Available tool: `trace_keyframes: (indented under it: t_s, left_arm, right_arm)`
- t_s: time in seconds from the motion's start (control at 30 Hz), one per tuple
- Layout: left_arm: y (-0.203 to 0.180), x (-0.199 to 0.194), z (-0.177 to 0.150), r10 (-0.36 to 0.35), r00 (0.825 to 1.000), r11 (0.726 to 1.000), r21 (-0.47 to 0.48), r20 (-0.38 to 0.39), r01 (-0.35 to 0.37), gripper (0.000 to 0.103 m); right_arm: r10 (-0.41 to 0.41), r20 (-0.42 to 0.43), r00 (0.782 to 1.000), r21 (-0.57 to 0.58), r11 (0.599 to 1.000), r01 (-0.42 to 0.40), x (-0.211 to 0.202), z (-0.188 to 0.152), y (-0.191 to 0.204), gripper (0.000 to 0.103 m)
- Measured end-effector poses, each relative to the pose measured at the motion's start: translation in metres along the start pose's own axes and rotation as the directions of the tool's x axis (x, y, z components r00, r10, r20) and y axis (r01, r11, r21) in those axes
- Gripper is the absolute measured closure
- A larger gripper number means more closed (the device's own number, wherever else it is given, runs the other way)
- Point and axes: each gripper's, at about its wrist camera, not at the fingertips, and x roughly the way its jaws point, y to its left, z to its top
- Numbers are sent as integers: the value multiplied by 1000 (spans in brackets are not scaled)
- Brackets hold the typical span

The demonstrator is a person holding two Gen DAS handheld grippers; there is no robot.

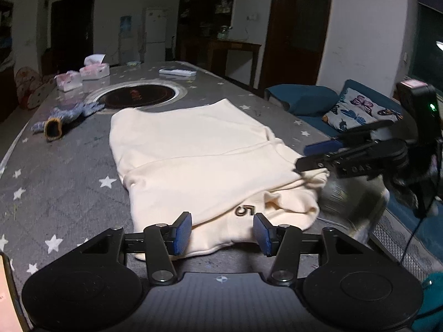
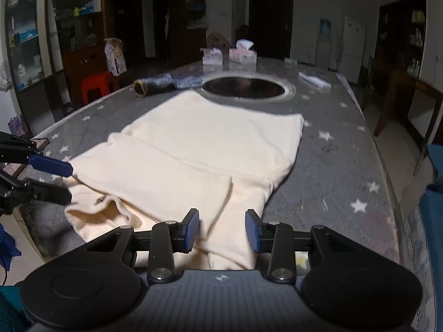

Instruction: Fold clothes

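The cream garment (image 1: 199,155) lies on the star-patterned table (image 1: 63,182) at its near edge, and it looks partly folded: both sides seem turned in over the middle, with layered edges crossing it and a small "5" showing near the hem. By the look of it, at least one lengthwise fold is left, though I can't be sure how compact it is meant to end up.

The left gripper (image 1: 223,231) sits at the near hem with its blue pads spread wide, cloth lying between them but not pinched. The right gripper (image 2: 222,229) is likewise spread apart, over the other near corner.

Further back, from left to right: a knitted glove (image 1: 59,119) near the far-left corner of the garment, tissue boxes (image 1: 83,76), a round cooktop (image 1: 138,96) set into the table just beyond the cloth, and a remote (image 1: 177,72). Only the glove and cooktop lie close enough to crowd the garment.
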Motion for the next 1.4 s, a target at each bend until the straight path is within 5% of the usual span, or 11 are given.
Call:
trace_keyframes:
  t_s: [0.53,0.87,1.03,1.1,1.2,1.4]
  left_arm:
    - [-26,17,-1,-13,999,980,198,-42,21,44]
    - [-34,22,-10,-13,999,912,410,-39,27,45]
    - [-44,31,-18,-33,999,861,507,-34,46,58]
    - [-45,33,-18,-54,998,855,515,-32,63,77]
    - [-41,34,-13,-77,997,874,478,-29,81,91]
    - [-24,36,14,-108,994,931,350,1,101,94]
  right_arm:
    - [49,-27,998,-74,996,-51,9,1,3,67]
    - [74,-62,995,-175,981,-83,-9,6,0,61]
    - [76,-102,992,-298,949,-104,-19,5,8,59]
    - [74,-118,990,-342,933,-110,-22,3,13,55]
    - [77,-136,988,-395,910,-126,-25,-3,19,53]
    - [98,-116,988,-495,857,-143,-25,-14,40,49]
